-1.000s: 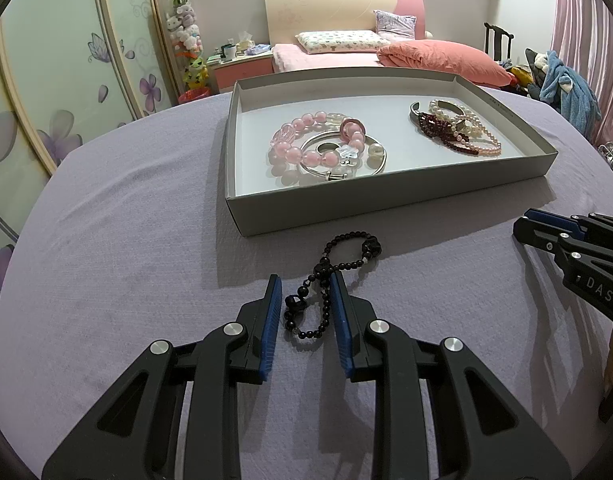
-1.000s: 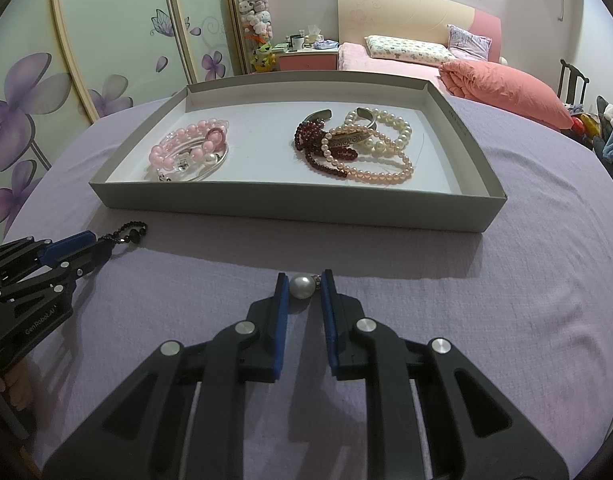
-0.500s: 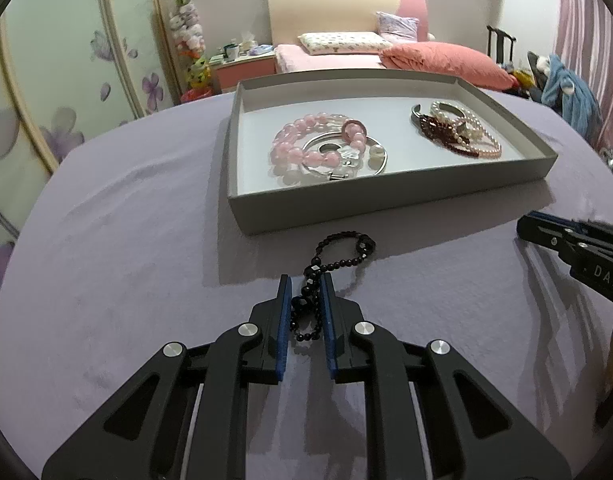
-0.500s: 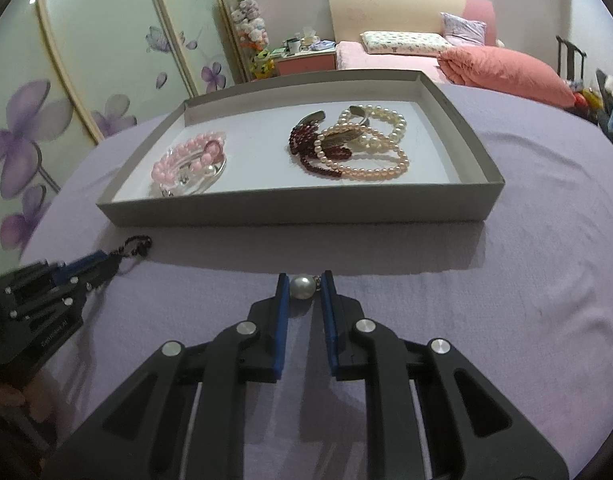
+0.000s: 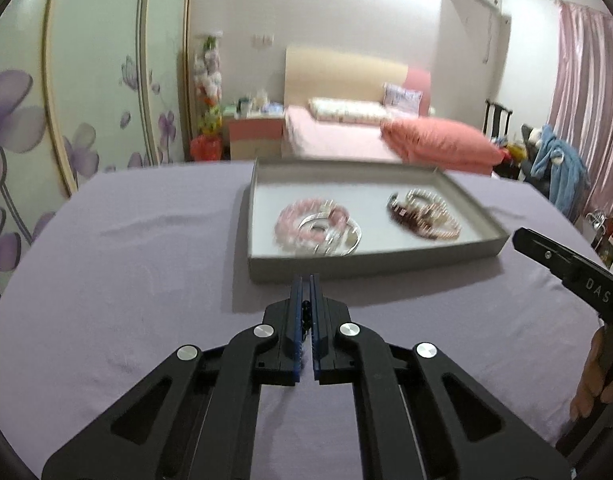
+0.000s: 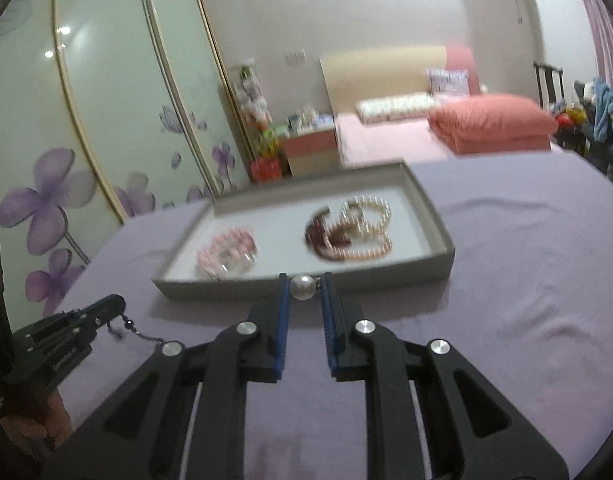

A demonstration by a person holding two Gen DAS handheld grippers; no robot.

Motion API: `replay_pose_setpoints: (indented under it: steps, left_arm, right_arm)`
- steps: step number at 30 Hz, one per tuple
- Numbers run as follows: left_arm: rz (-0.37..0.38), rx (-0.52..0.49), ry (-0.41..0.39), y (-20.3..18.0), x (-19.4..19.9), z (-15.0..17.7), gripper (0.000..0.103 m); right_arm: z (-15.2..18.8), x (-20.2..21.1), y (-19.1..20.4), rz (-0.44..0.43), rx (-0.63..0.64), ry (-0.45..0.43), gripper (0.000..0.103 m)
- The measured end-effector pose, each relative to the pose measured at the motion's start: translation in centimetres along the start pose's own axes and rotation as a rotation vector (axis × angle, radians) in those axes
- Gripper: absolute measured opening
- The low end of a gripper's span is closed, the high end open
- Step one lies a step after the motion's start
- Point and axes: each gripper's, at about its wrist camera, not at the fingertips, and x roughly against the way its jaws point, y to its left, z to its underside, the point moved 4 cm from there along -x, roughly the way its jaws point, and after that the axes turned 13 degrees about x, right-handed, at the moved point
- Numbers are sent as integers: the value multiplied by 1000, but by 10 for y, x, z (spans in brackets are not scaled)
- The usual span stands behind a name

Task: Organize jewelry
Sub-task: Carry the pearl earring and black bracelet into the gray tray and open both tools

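Now my left gripper pinches the black bead bracelet; my right gripper clamps a pearl, gray tray at twelve o'clock.

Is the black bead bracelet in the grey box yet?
Not yet. The black bead bracelet hangs from the shut left gripper, in front of the shallow grey box and outside it.

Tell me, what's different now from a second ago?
The left gripper closed its jaws on the black bead bracelet and lifted it off the purple cloth. The right gripper rose too, still pinching the pearl. The jewelry in the grey tray stayed put.
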Motion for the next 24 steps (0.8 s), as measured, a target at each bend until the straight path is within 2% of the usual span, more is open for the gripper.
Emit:
replay_pose_setpoints:
  steps: [13, 24]
  left_arm:
    - [20, -35, -204, -29, 39, -18, 4]
    - [39, -31, -227, -36, 41, -22, 4]
  right_arm:
    - [-27, 49, 19, 118, 113, -226, 16]
    - [-33, 53, 18, 197, 160, -283, 16]
